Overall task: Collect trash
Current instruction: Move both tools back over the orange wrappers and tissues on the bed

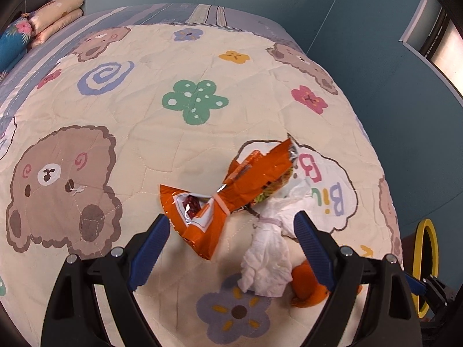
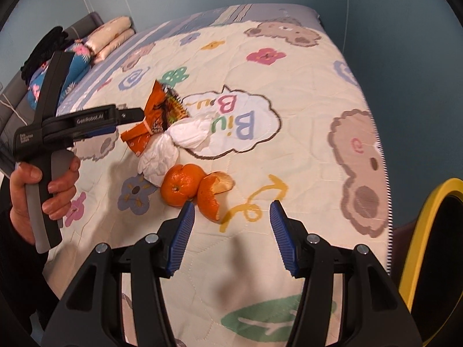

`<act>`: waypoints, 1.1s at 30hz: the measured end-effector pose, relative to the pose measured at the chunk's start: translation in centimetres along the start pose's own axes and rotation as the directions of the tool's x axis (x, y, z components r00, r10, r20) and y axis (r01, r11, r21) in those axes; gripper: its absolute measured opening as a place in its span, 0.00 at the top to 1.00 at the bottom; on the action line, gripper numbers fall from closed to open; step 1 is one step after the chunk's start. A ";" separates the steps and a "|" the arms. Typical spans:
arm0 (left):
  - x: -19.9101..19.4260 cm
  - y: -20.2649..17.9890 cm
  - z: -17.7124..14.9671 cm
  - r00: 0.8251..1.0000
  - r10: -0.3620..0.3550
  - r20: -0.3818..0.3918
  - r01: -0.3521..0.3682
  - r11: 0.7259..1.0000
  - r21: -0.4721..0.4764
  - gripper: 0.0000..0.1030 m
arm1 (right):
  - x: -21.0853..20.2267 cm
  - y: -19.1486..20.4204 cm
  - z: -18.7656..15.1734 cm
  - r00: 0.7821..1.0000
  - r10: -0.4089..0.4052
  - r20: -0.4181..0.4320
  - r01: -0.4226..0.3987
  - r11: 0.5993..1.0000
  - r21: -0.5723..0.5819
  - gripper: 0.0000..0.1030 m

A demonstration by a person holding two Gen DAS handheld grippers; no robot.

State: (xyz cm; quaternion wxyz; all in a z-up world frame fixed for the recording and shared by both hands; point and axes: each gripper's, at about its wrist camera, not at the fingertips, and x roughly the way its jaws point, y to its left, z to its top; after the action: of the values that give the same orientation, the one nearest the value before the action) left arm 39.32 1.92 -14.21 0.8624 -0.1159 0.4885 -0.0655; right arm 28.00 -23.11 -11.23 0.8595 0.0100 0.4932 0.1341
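We held the left gripper above the bed, jaws spread wide and empty, with the orange snack wrapper and the crumpled white tissue lying on the quilt below the gap between them. We held the right gripper with its jaws partly open and gripping nothing, poised above the orange peel. The peel lay in pieces just beside the tissue, and all three trash items formed one touching cluster near the bed's foot edge, next to the printed speech bubble. A yellow-rimmed bin stood off the bed's corner. Our left hand gripped the handle.
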 end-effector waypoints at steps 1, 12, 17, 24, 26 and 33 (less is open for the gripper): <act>0.2 0.1 0.0 1.000 0.001 -0.002 -0.001 1.000 -0.002 0.19 | 0.4 0.2 0.1 1.000 0.002 -0.007 -0.002 1.000 -0.004 0.49; 2.0 0.6 1.1 1.000 0.019 -0.024 -0.018 1.000 0.014 0.19 | 4.1 1.3 0.5 0.997 0.007 -0.074 -0.010 0.999 -0.032 0.50; 3.3 0.5 1.4 0.999 0.024 -0.043 -0.023 0.999 0.032 0.19 | 5.3 1.4 0.7 0.996 0.009 -0.090 -0.012 0.999 -0.035 0.50; 4.4 0.4 1.7 0.998 0.031 -0.049 -0.029 0.999 0.044 0.22 | 6.6 1.5 0.9 0.993 0.011 -0.113 -0.016 0.999 -0.040 0.56; 4.7 0.4 1.7 0.998 0.027 -0.055 -0.024 0.999 0.045 0.31 | 7.0 1.5 0.9 0.993 0.012 -0.118 -0.017 0.999 -0.036 0.56; 5.4 0.3 1.6 0.997 0.056 -0.058 -0.052 0.996 0.069 0.43 | 7.6 1.7 1.0 0.993 0.026 -0.116 -0.031 0.998 -0.046 0.71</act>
State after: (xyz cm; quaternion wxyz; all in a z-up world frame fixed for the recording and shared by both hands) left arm 43.50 1.24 -17.98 0.8522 -0.0713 0.5146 -0.0620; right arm 32.11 -19.50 -16.82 0.8276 -0.0114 0.5383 0.1586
